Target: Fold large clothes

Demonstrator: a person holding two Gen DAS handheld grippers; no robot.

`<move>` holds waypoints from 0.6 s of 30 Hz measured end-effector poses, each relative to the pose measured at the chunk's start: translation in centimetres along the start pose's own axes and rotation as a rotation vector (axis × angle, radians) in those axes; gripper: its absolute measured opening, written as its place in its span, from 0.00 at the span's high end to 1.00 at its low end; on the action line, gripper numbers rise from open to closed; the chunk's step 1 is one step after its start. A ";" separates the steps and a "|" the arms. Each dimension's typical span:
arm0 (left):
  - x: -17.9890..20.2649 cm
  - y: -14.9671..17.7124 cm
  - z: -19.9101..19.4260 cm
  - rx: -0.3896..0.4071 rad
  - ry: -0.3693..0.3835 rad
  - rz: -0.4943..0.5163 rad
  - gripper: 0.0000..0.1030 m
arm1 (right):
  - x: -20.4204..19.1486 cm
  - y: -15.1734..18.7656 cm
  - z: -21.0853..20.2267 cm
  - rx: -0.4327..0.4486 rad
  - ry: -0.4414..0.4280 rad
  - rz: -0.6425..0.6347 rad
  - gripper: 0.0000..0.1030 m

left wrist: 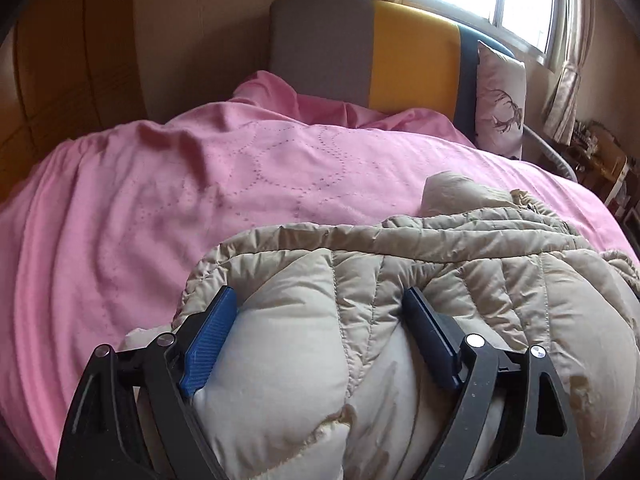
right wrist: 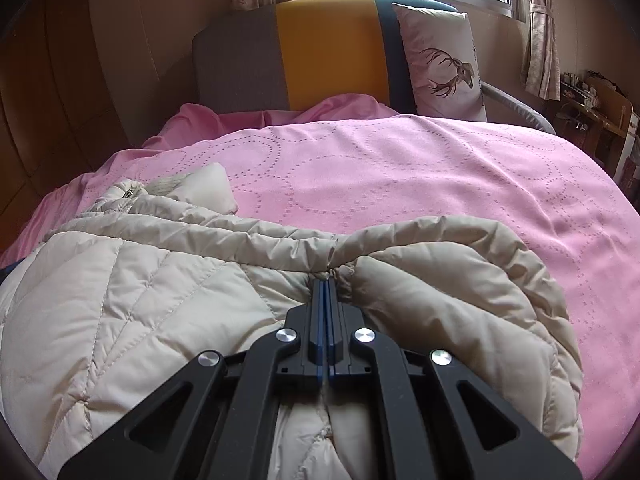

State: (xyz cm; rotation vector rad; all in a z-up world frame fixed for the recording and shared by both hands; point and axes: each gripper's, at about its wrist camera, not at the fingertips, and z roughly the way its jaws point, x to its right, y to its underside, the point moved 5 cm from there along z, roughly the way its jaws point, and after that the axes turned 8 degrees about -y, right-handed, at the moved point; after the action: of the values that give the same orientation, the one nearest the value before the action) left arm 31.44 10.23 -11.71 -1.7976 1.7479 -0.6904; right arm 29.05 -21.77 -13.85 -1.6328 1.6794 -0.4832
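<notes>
A beige quilted down jacket lies bunched on a pink bedspread, near the front edge in both views. My left gripper stands open, its blue pads wide apart, and a puffy fold of the jacket bulges up between them. In the right wrist view the jacket spreads to the left, with its collar and zip at the far left. My right gripper is shut on a gathered edge of the jacket, and the fabric puckers at its tips. The bedspread stretches beyond it.
A headboard in grey, yellow and blue stands at the far end of the bed, with a deer-print pillow leaning on it. A window and curtains are behind. Wooden wardrobe doors line the left; a cluttered desk stands at the right.
</notes>
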 end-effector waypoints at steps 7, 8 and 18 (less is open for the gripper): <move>0.4 -0.2 0.6 -0.053 0.005 -0.008 0.13 | 0.1 0.0 0.0 0.000 -0.004 0.005 0.99; 0.4 -0.2 -0.4 -0.049 -0.018 -0.008 0.13 | 0.1 0.0 0.0 0.002 -0.002 0.004 0.99; 9.0 -0.3 -10.4 0.127 0.169 0.032 0.11 | -0.3 0.1 -0.1 0.010 0.027 -0.011 0.99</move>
State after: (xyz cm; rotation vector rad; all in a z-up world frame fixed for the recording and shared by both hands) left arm 24.77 1.02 -3.97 -1.6632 1.7928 -0.9422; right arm 28.86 -21.49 -13.79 -1.6363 1.6859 -0.5208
